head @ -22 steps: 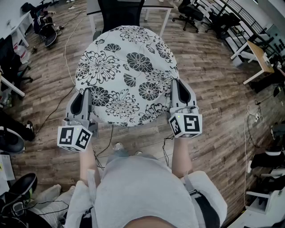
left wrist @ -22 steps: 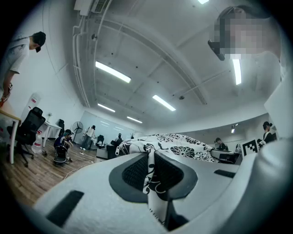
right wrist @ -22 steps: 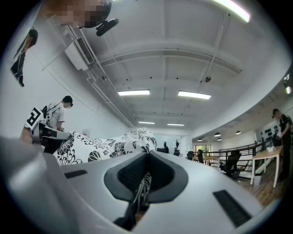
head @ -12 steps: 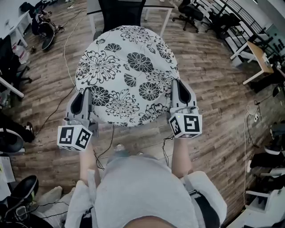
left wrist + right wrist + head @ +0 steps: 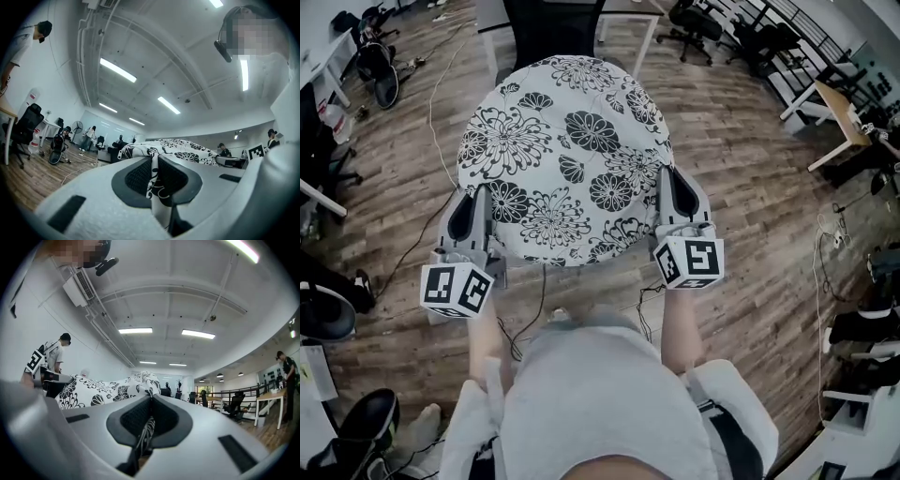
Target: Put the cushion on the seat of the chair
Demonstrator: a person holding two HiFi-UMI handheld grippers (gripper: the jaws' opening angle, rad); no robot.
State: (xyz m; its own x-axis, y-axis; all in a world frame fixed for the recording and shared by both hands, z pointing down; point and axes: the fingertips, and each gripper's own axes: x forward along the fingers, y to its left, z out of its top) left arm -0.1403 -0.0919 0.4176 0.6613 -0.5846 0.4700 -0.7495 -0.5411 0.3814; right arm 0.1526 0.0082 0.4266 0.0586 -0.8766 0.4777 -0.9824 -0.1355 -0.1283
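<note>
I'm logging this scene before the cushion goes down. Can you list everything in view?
cushion: one, round, white with black flowers, held between the two grippers
chair: one, black, just beyond the cushion
floor: brown wood planks, all round
desk: one, wooden top, far right
office chairs: several, black, top right
shirt: one, grey, bottom middle
left gripper: one, grey, shut on the cushion's left side
right gripper: one, grey, shut on its right side
</note>
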